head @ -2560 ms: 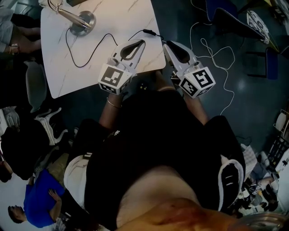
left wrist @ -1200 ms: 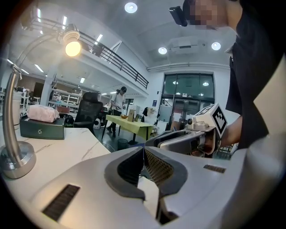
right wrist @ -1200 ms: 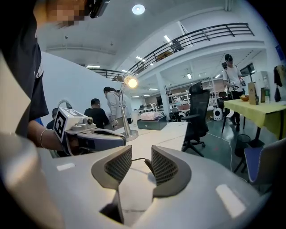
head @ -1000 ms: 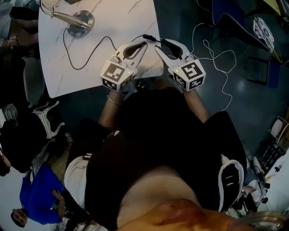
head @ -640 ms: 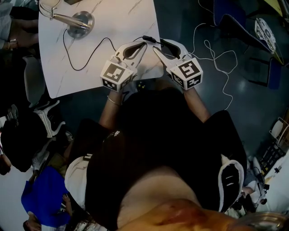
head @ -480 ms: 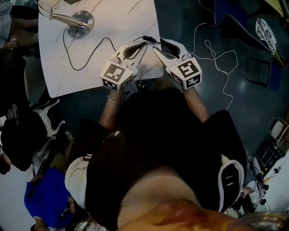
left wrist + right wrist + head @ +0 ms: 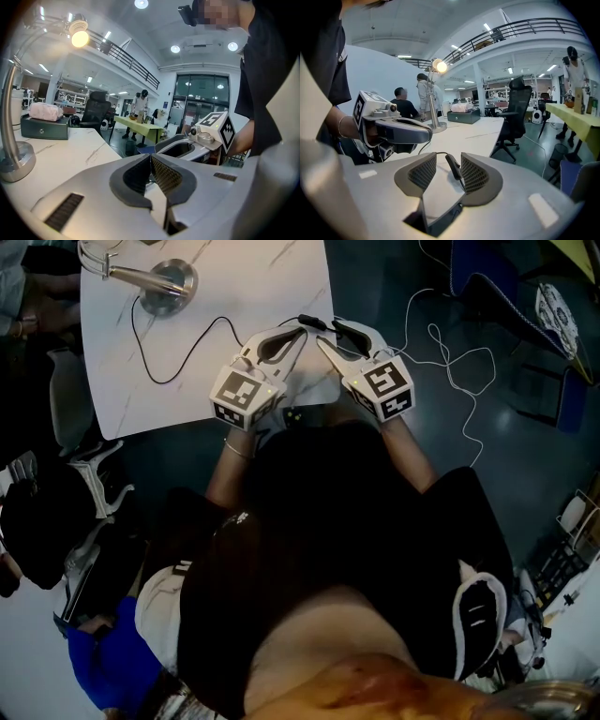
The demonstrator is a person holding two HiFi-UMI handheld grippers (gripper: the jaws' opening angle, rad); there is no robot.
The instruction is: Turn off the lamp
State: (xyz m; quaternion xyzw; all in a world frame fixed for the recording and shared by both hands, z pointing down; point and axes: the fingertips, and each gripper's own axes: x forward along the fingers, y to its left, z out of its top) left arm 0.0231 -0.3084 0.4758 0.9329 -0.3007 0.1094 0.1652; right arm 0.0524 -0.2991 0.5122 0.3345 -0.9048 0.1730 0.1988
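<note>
Left gripper view shows the bulb [image 7: 79, 38] of the lamp [image 7: 10, 117] glowing bright, so the lamp is on and the task is not yet done. The lamp stands at the far corner of the white table [image 7: 244, 277], and its black cord [image 7: 187, 352] runs across the tabletop to an inline switch [image 7: 311, 322] near the table's near edge, right where both grippers meet. What is left, by my reading, is to press that switch. The right gripper [image 7: 448, 158] has its jaws spread wide, having just been opening, and the switch [image 7: 453, 167] lies between the pads, close to the right-hand pad; I see no squeeze on it. The left gripper [image 7: 150, 157] has its pad tips pressed together just beside the switch. Whether it pinches the cord there I cannot tell, since only a thin dark line shows behind the tips. In the head view, the two grippers point at each other across the switch, tips nearly touching.
</note>
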